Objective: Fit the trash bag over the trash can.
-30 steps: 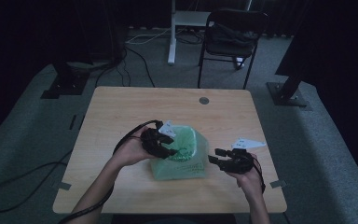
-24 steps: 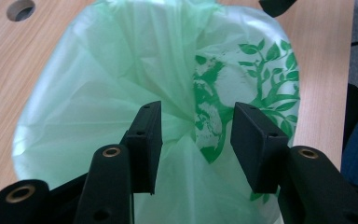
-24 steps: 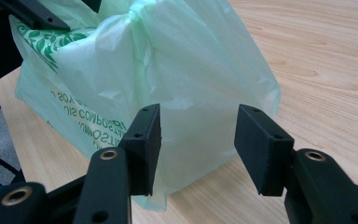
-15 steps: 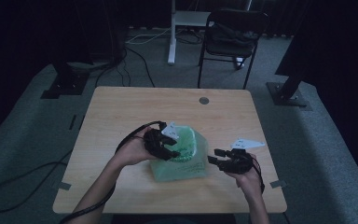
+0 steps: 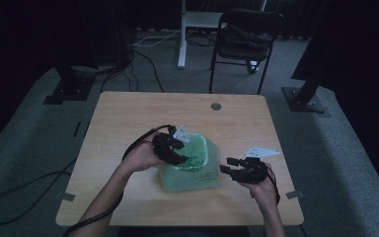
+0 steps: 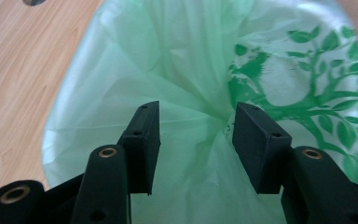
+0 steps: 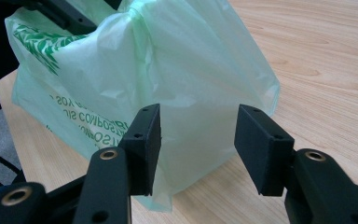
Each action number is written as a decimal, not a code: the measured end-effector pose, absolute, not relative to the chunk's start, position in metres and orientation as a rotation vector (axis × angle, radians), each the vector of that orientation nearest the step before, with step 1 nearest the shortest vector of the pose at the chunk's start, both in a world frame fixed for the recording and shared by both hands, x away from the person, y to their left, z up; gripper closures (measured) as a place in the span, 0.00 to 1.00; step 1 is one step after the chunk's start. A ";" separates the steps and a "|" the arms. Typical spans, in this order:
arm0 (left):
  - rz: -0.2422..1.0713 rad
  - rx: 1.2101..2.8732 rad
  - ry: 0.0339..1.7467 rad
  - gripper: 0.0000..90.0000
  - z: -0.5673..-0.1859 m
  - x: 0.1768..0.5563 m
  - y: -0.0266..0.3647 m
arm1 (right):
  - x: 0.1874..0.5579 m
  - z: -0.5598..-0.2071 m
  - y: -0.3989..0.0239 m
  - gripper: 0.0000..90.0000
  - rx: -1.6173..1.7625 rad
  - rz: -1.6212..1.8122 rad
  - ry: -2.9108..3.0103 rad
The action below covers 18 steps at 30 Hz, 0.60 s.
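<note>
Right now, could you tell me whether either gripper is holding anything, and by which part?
Nothing is held. Both grippers stand open: the left gripper over the green bag, the right gripper just short of its side.

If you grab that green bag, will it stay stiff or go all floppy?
Probably floppy: the bag is thin, see-through film, full of creases. It likely weighs very little. It may slip between the left gripper pads, since the plastic looks smooth.

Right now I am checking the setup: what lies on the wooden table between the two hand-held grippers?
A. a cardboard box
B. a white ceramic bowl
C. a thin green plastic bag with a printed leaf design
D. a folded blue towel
C: the thin green plastic bag with a printed leaf design lies on the wooden table, and both gripper views look onto it.
</note>
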<state>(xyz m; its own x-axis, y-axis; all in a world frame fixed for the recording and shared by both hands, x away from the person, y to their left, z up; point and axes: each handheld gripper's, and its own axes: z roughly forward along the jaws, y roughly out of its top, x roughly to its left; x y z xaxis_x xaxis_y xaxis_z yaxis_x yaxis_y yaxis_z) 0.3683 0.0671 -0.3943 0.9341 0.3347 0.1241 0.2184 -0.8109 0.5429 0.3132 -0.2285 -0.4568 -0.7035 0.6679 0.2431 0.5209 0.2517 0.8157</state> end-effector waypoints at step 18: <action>0.317 2.578 0.398 0.55 -0.401 0.375 0.061 | 0.313 -0.458 -0.229 0.56 1.131 1.444 2.361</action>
